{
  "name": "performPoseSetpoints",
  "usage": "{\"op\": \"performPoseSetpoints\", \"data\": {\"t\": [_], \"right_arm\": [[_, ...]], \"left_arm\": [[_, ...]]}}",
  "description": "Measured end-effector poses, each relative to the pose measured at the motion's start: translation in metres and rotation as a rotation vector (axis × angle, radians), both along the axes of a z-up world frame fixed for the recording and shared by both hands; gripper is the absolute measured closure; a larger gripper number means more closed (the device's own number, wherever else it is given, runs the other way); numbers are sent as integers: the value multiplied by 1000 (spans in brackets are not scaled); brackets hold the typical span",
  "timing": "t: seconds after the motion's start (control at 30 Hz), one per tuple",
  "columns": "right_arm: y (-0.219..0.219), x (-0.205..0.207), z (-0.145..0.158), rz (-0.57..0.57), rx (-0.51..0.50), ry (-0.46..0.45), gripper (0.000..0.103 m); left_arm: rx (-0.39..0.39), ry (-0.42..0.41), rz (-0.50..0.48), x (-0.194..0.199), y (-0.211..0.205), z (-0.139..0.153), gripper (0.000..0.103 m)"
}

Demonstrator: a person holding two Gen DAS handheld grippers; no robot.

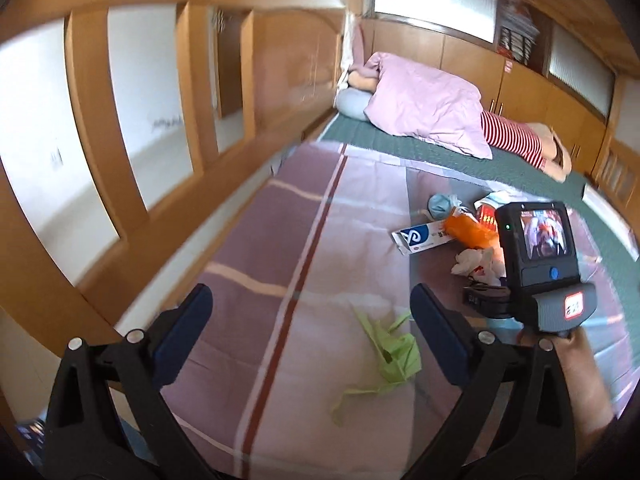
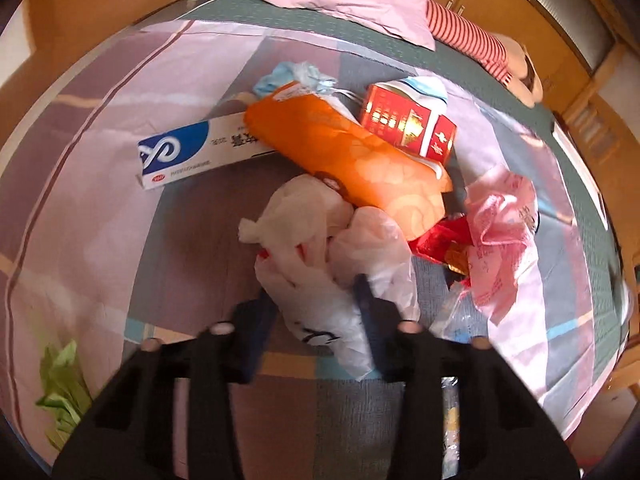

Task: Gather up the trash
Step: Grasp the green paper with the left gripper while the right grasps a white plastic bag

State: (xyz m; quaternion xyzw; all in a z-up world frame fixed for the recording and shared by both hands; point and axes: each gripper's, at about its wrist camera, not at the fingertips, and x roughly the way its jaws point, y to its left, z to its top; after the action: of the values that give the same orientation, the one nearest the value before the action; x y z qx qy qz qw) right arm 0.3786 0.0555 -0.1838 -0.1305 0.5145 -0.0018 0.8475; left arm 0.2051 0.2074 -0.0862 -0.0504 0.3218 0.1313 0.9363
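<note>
1. Overhead, the right gripper (image 2: 316, 300) pinches a crumpled white plastic bag (image 2: 320, 240) at the near edge of a trash heap on the striped bedsheet (image 2: 80, 184).
2. Left gripper (image 1: 312, 316) hangs wide and empty above open sheet, a green paper scrap (image 1: 390, 354) between its fingers.
3. Only the left view shows the wooden bed rail (image 1: 160, 184); only the right shows the red carton (image 2: 408, 124).

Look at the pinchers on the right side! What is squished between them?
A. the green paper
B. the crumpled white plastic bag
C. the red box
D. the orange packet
B: in the right wrist view the right gripper has its two fingers pressed on either side of the crumpled white plastic bag.
</note>
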Motion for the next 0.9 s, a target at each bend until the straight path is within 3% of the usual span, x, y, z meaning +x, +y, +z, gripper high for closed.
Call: {"op": "performPoseSetpoints", "data": {"t": [0.13, 0.4, 0.47, 0.57, 0.67, 0.8, 0.9], "right_arm": [[-7, -3, 11, -2, 100, -8, 84], [-24, -19, 40, 26, 647, 21, 85], [-24, -21, 44, 38, 709, 21, 85], [-21, -21, 46, 37, 714, 12, 85], [-25, -21, 48, 4, 705, 0, 85], [-44, -22, 52, -45, 832, -33, 85], [-53, -25, 59, -41, 919, -73, 85]], "left_arm": [[23, 0, -19, 0, -4, 3, 4], [-3, 9, -17, -2, -1, 1, 4], [-10, 20, -18, -1, 0, 0, 4], [-55, 50, -28, 3, 4, -6, 4], [-213, 126, -59, 14, 19, -21, 5], [-456, 217, -58, 26, 42, -50, 13], [-565, 260, -71, 36, 42, -72, 13]]}}
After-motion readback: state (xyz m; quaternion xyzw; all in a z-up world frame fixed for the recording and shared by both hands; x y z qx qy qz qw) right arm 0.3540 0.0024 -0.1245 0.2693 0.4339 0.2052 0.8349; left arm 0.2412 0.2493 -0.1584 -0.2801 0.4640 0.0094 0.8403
